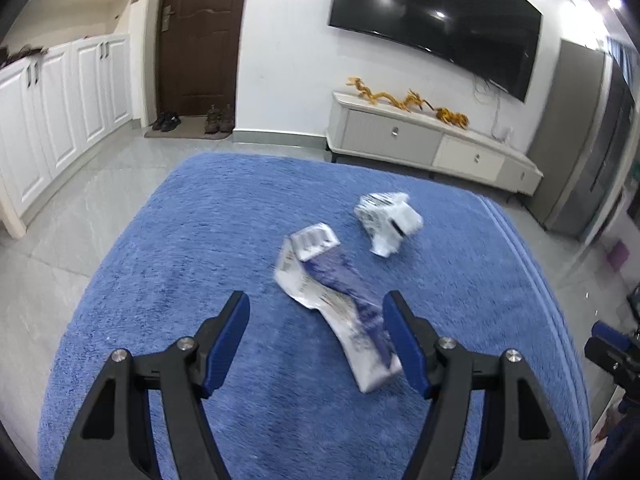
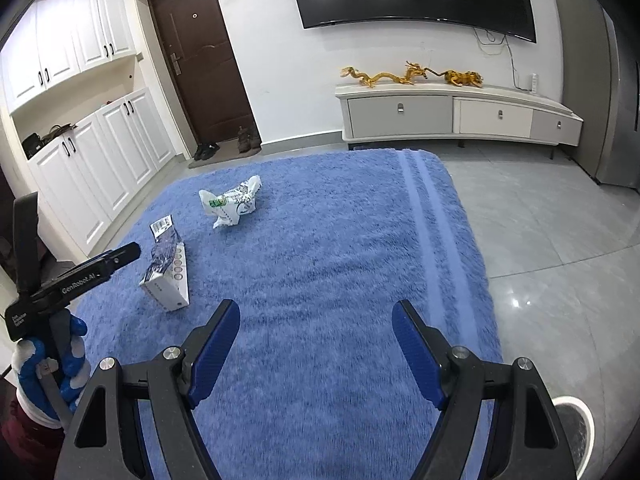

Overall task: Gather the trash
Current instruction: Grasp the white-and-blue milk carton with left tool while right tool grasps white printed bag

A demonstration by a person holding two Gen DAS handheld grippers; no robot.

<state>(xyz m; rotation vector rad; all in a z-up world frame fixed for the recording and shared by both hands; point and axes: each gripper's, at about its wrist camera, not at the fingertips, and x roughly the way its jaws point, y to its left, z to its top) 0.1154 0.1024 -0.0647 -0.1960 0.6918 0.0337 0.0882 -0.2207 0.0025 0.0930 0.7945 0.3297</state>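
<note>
Flattened cardboard box lies on the blue rug, crumpled plastic bag just beyond. Left gripper and right gripper: jaws open, empty. Both items judged light; box semi-stiff, pinch its near edge; bag soft, grasp any fold.

I see shaggy blue rug w/ paler stripes, white-and-navy flattened printed carton, white crumpled wrapper w/ black print.
</note>
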